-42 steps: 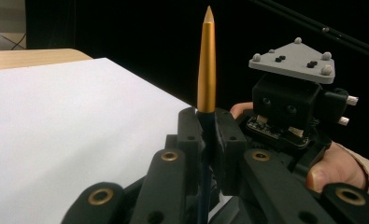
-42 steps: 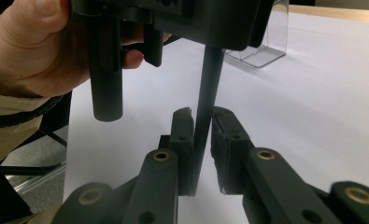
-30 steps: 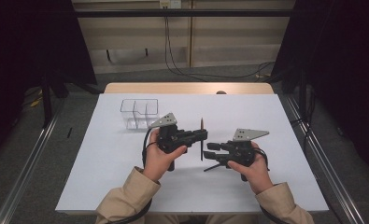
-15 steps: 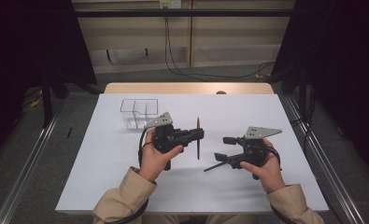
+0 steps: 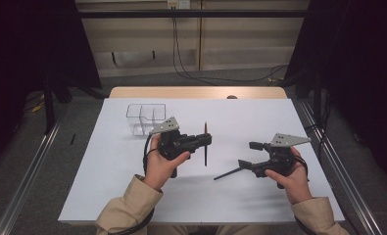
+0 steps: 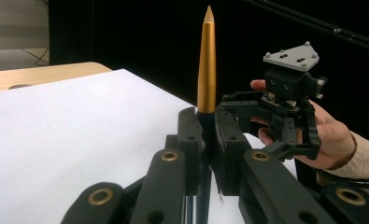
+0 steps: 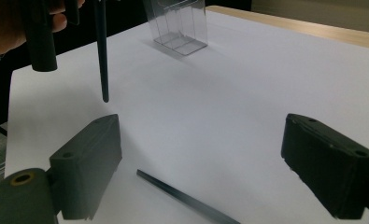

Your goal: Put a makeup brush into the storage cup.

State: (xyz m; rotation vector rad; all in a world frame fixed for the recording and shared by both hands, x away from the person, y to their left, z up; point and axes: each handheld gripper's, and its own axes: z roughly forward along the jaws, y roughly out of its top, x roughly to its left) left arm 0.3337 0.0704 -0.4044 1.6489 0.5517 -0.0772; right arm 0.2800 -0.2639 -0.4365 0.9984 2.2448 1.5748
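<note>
My left gripper [image 5: 206,141] is shut on a pen [image 5: 205,147] with a dark body and a gold pointed end, and holds it above the white table sheet [image 5: 132,186]. In the left gripper view the gold end [image 6: 206,60] stands up from between the jaws of my left gripper [image 6: 205,128]. My right gripper [image 5: 246,154] hovers to the right, open and holding nothing. A thin dark stick [image 5: 228,173] lies on the sheet just below its jaws. In the right gripper view my right gripper [image 7: 208,158] gapes wide over that stick [image 7: 182,198], and the pen [image 7: 101,51] hangs at upper left.
A clear plastic box with compartments [image 5: 146,119] stands at the back left of the sheet, also seen as the clear box [image 7: 177,23] in the right gripper view. The wooden table edge [image 5: 196,92] runs along the back. Metal rails flank the table on both sides.
My right gripper has drawn away to the right from the pen and the left gripper. The left gripper keeps the pen and has barely shifted.
</note>
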